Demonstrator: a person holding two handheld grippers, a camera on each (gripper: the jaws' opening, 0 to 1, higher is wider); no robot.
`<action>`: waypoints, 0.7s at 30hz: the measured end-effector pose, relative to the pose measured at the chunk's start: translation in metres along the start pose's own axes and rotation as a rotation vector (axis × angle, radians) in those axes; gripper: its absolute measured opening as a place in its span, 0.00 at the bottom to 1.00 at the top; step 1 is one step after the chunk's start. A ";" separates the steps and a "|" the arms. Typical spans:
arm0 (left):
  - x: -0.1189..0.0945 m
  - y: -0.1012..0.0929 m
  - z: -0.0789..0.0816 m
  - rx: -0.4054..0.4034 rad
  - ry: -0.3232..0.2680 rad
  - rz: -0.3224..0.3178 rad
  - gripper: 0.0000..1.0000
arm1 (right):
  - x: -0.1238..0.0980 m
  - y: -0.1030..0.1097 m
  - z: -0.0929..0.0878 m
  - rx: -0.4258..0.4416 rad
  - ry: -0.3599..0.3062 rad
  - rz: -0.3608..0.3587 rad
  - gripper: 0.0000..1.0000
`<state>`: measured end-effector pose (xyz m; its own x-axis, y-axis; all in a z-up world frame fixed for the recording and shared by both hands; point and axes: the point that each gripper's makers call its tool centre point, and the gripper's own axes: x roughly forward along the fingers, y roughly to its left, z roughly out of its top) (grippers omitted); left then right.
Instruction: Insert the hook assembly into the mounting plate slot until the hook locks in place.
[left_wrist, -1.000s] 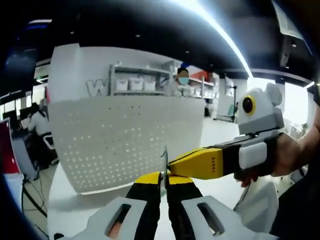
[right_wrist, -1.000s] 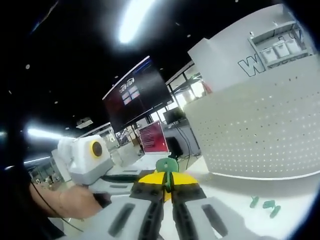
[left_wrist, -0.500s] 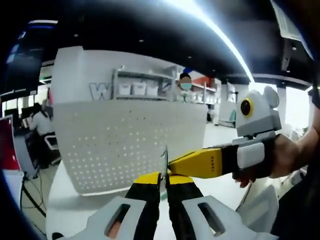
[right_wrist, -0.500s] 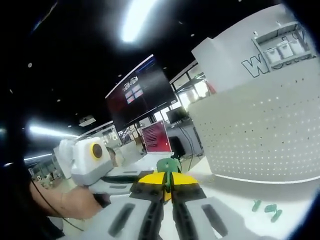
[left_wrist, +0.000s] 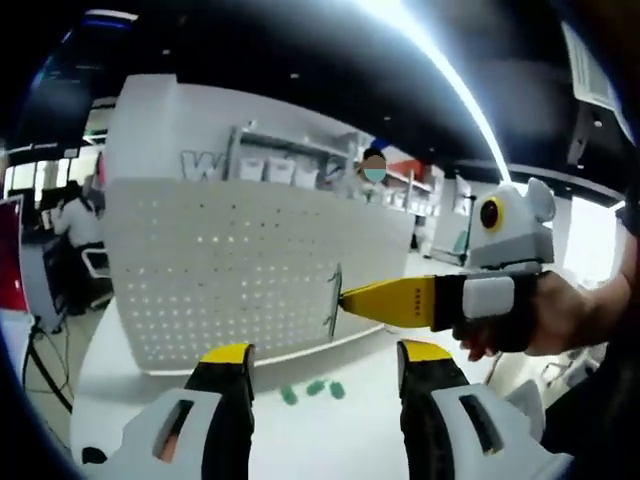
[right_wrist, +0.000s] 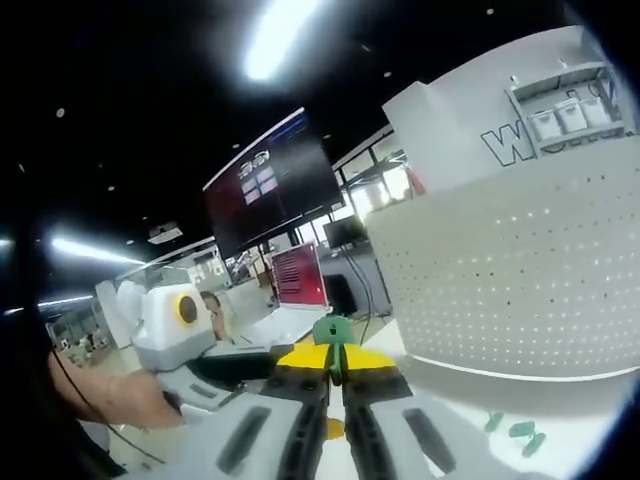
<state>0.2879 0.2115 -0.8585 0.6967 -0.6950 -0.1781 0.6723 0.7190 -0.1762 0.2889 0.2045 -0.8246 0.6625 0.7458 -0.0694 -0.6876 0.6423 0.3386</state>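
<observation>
Right gripper (left_wrist: 345, 298) clenched the hook (left_wrist: 333, 300) at frame centre; left gripper (left_wrist: 325, 362) was released; pegboard (left_wrist: 240, 265) insertion remained

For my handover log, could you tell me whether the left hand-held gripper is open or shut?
Open: the left hand-held gripper's yellow-tipped jaws stand wide apart, holding nothing.

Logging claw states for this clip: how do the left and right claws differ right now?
The left claw stands wide open, holding nothing; the right claw is shut on the hook assembly. The left claw sits low, nearer the table; the right claw is raised, level with the pegboard. Both have yellow tips on black jaws.
</observation>
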 end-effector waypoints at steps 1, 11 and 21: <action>0.000 -0.001 0.000 -0.002 -0.003 -0.006 0.65 | 0.000 -0.001 0.002 -0.021 -0.004 -0.005 0.01; 0.003 -0.010 -0.003 -0.030 -0.020 -0.048 0.88 | 0.003 -0.010 0.006 -0.051 -0.012 -0.034 0.01; 0.005 -0.011 -0.004 -0.023 -0.042 -0.043 0.98 | 0.000 -0.049 0.050 -0.135 -0.153 -0.172 0.01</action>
<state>0.2825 0.2002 -0.8609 0.6778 -0.7238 -0.1293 0.6959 0.6883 -0.2050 0.3376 0.1640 -0.7946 0.8031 0.5951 0.0312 -0.5879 0.7826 0.2047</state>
